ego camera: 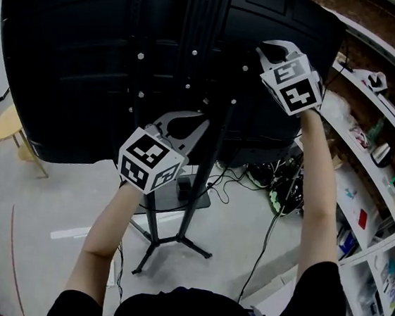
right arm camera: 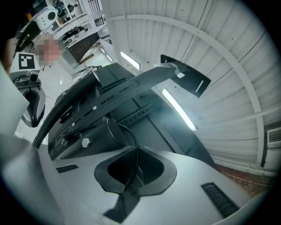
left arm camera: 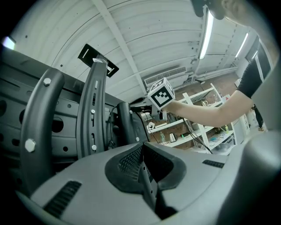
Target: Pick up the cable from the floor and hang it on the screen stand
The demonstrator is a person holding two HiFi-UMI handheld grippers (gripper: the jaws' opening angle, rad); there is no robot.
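The black screen (ego camera: 73, 69) shows its back, mounted on a black stand (ego camera: 205, 183) with floor legs. My right gripper (ego camera: 267, 53) is raised at the upper right of the screen's back. In the right gripper view it (right arm camera: 131, 178) is shut on a thin black cable (right arm camera: 131, 140), which loops up from the jaws toward the mounting bracket (right arm camera: 88, 110). My left gripper (ego camera: 192, 128) is lower, next to the stand's post. Its jaws (left arm camera: 142, 172) are shut with nothing visible between them, facing the bracket's arms (left arm camera: 92, 110).
White shelves (ego camera: 375, 181) full of small items run along the right. A tangle of cables (ego camera: 279, 184) lies on the floor under the screen's right end. A small wooden table (ego camera: 10, 125) stands at the left. Light fixtures hang from the ceiling.
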